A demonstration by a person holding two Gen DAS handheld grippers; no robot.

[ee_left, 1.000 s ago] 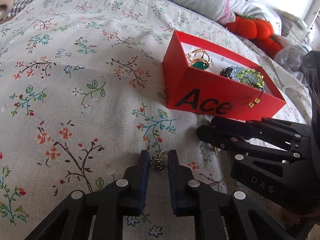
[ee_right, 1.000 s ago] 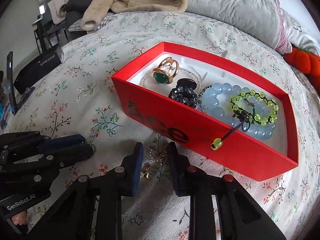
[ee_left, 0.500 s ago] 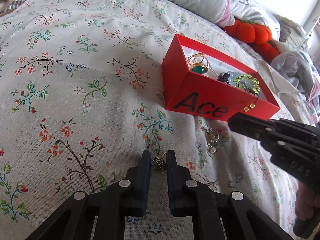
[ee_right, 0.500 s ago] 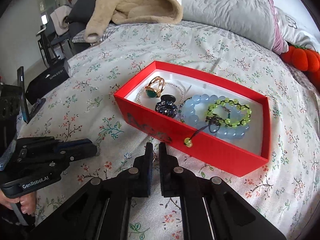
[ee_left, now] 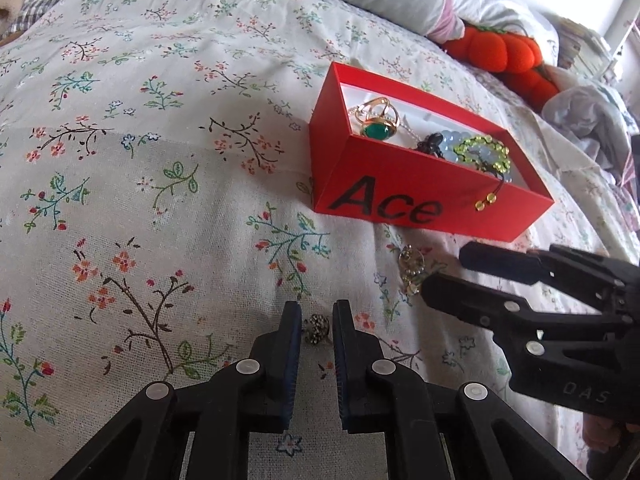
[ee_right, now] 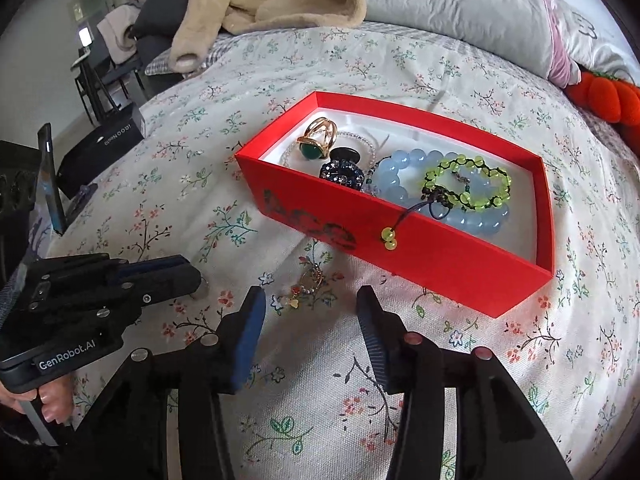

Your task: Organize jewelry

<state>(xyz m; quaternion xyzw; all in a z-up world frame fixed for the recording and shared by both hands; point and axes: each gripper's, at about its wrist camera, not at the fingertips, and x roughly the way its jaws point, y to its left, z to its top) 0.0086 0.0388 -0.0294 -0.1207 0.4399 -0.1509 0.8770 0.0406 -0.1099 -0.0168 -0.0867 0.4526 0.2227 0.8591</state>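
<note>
Floral cotton covers the bed [ee_left: 168, 152] under you, with the red box [ee_right: 432, 256] of sorted pieces on its far side and a loose earring [ee_right: 306, 286] lying on the sheet just near of the box's front wall. Your right gripper [ee_right: 310, 322], tilted steeply down, has just spread its fingers, and the earring lies slightly beyond and between their tips, untouched. Your left gripper [ee_left: 316, 330], nearly closed, pinches a small dark beaded piece [ee_left: 317, 329] low over the sheet.

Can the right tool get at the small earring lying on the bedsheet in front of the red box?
Probably yes. The right tool has just been opening and is empty, and the earring lies bare on the bedsheet just ahead of its fingertips. The red box stands beyond it and the left tool off to the side.
</note>
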